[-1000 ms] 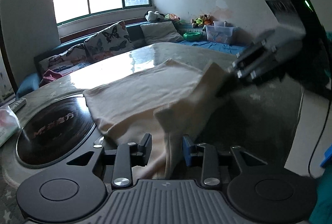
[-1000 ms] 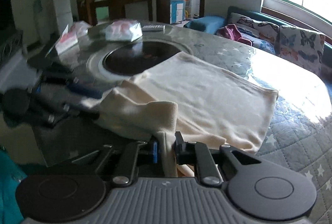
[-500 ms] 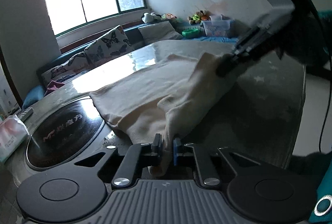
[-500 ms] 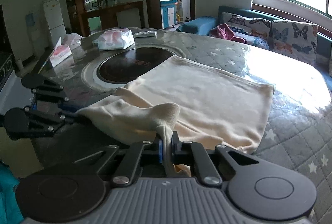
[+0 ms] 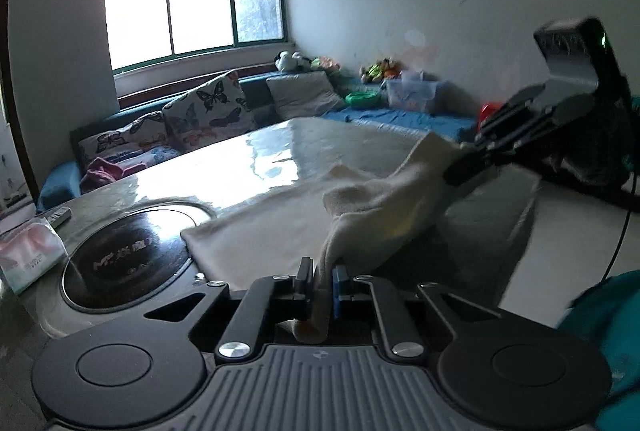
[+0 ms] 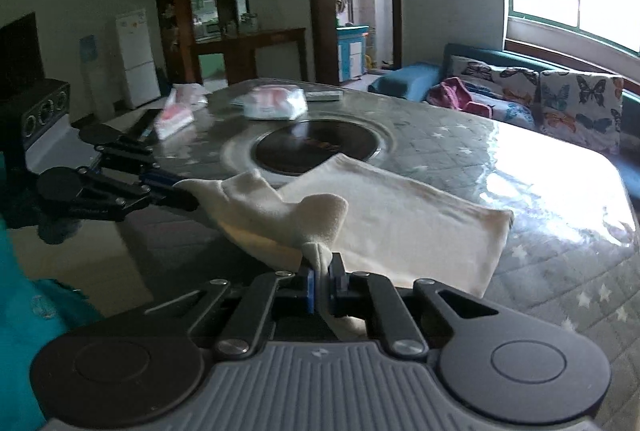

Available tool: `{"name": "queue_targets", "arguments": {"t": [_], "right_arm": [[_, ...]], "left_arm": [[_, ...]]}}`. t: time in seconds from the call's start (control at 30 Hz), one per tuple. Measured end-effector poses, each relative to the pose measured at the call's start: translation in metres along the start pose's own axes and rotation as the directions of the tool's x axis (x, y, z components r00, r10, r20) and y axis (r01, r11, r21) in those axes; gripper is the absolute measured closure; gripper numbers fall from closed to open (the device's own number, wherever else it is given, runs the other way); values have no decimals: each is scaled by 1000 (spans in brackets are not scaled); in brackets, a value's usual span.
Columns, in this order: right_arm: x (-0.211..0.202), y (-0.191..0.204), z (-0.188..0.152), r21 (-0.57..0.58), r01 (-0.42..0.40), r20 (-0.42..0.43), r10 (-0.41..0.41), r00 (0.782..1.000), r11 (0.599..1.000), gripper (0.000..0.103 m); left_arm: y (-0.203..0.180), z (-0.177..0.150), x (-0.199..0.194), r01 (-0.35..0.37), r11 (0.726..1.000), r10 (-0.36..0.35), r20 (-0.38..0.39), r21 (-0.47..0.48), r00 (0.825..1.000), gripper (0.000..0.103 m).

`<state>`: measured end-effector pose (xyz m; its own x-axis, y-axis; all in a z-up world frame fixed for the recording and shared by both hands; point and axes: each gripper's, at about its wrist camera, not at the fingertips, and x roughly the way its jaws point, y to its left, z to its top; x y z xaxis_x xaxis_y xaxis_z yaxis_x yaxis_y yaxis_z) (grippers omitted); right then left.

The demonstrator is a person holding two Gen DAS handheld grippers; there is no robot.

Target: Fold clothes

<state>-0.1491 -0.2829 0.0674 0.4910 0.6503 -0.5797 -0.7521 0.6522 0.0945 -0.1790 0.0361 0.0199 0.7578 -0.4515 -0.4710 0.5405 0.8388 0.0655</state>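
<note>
A cream garment (image 5: 272,215) (image 6: 404,215) lies spread on the quilt-covered table (image 6: 540,267), its near edge lifted off the surface. My left gripper (image 5: 320,277) is shut on one near corner of the cloth, which bunches up between the pads. My right gripper (image 6: 322,277) is shut on the other near corner. Each gripper shows in the other's view: the right one (image 5: 460,167) at the right, the left one (image 6: 188,197) at the left, both with the cloth stretched between them.
A round black hotplate (image 5: 124,263) (image 6: 316,147) is set into the table beyond the garment. Tissue packs (image 6: 276,103) (image 5: 28,255) and a remote (image 6: 324,95) lie at the far side. A sofa with butterfly cushions (image 5: 204,111) runs under the window. A teal sleeve (image 6: 24,311) is at the left.
The left gripper closed on its corner of the cloth. Both grippers then rose and drew back, lifting the garment's near edge off the table and pulling it taut.
</note>
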Motion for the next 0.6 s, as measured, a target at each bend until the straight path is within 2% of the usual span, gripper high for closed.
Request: {"name": "queue_targets", "arguments": {"t": [0.1, 0.33, 0.47, 0.6], "right_arm": [[-1, 3, -2, -2, 5, -11, -5, 1000, 1000, 97], [17, -26, 23, 32, 42, 14, -42, 999, 999, 97], [38, -51, 43, 42, 75, 14, -75, 997, 996, 97], [72, -80, 61, 56, 106, -13, -105, 994, 993, 97]], "left_arm": [[1, 0, 3, 4, 1000, -4, -4, -6, 1000, 93], [33, 22, 32, -21, 998, 22, 28, -57, 999, 93], [55, 41, 60, -33, 998, 35, 31, -48, 999, 93], [80, 53, 100, -54, 997, 53, -5, -63, 999, 94]]}}
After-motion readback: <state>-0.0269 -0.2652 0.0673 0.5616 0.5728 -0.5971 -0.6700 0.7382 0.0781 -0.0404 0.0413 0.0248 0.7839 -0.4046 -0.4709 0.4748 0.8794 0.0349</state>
